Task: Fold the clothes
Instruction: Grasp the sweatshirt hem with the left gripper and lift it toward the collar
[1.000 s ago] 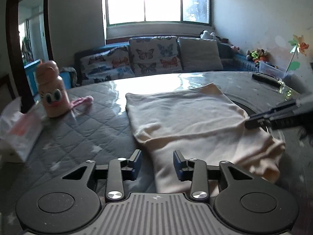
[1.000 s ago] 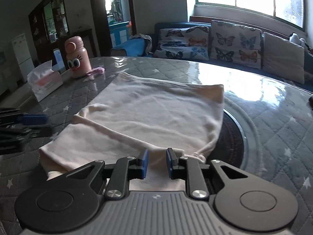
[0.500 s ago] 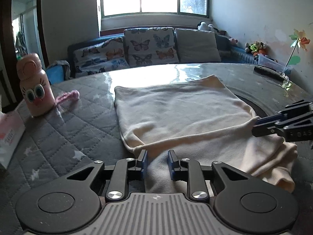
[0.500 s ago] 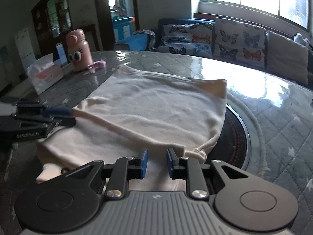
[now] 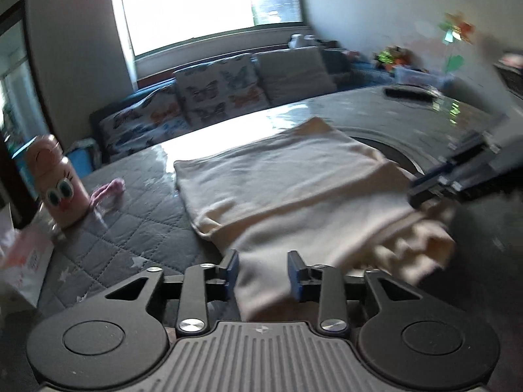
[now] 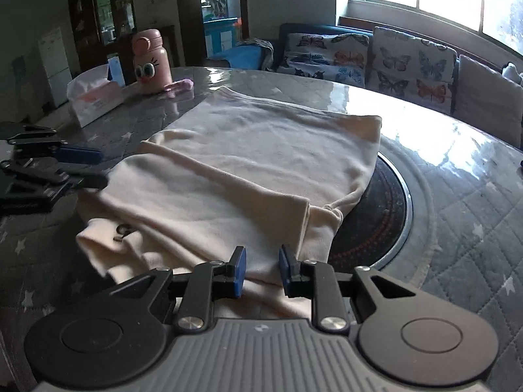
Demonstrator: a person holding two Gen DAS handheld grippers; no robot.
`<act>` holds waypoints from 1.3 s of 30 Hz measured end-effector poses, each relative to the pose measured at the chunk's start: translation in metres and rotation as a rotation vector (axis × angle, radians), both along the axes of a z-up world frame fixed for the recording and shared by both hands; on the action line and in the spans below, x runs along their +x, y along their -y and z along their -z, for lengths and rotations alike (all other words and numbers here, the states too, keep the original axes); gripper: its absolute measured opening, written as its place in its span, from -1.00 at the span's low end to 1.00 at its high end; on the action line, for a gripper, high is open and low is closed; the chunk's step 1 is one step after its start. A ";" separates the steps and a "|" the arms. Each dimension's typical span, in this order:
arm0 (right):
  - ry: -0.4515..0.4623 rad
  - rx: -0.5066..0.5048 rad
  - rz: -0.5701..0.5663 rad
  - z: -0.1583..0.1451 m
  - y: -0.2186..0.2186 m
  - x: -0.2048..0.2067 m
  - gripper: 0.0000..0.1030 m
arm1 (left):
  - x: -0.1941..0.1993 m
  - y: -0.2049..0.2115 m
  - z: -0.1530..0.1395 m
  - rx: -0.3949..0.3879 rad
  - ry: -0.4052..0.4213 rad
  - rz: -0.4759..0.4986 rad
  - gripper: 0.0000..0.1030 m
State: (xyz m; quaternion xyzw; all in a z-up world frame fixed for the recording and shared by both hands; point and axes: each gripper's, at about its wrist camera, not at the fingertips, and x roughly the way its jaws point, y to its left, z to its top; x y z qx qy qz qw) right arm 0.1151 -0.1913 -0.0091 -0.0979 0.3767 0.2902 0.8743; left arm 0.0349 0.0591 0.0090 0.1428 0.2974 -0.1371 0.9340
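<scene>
Both tongs sit at the near edge of the table [image 6: 474,202]: left gripper [image 5: 262,269] opening over the cloth [image 5: 278,189], right gripper [image 6: 261,269] parted, cloth between.

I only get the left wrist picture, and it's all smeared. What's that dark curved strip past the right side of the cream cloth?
Observer: In the right wrist view it is a round dark plate sunk into the table, with reddish rings on it. The right edge of the cream cloth lies over it.
Visitor: And the pale blur at my far left?
Observer: A tissue box, showing pink on top, standing beside the pink bottle.
Visitor: Is the cloth plain all over?
Observer: Not quite. A small dark mark sits on its bunched near-left corner; it is too small to say what it is.
</scene>
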 end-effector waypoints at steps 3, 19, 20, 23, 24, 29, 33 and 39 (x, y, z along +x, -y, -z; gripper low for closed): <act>-0.003 0.012 0.006 -0.004 0.004 -0.004 -0.52 | -0.020 0.005 -0.001 0.050 0.021 0.071 -0.10; 0.059 -0.065 -0.037 -0.017 0.020 -0.033 0.03 | -0.031 0.053 0.031 0.174 0.102 0.252 -0.43; 0.065 -0.074 -0.054 -0.017 0.019 -0.036 0.03 | -0.029 0.053 0.030 0.163 0.103 0.249 -0.52; 0.080 -0.099 -0.103 -0.017 0.016 -0.043 0.27 | -0.023 0.051 0.023 0.126 0.101 0.235 -0.75; 0.092 -0.106 -0.129 -0.017 0.014 -0.046 0.36 | -0.021 0.050 0.020 0.112 0.099 0.226 -0.78; 0.126 -0.123 -0.216 -0.015 0.001 -0.053 0.45 | -0.001 0.043 0.004 0.039 0.081 0.170 -0.81; 0.162 -0.140 -0.249 -0.009 -0.012 -0.051 0.45 | 0.017 0.038 -0.003 -0.005 0.059 0.139 -0.82; 0.191 -0.135 -0.272 0.001 -0.028 -0.036 0.20 | 0.025 0.035 -0.003 -0.017 0.045 0.134 -0.81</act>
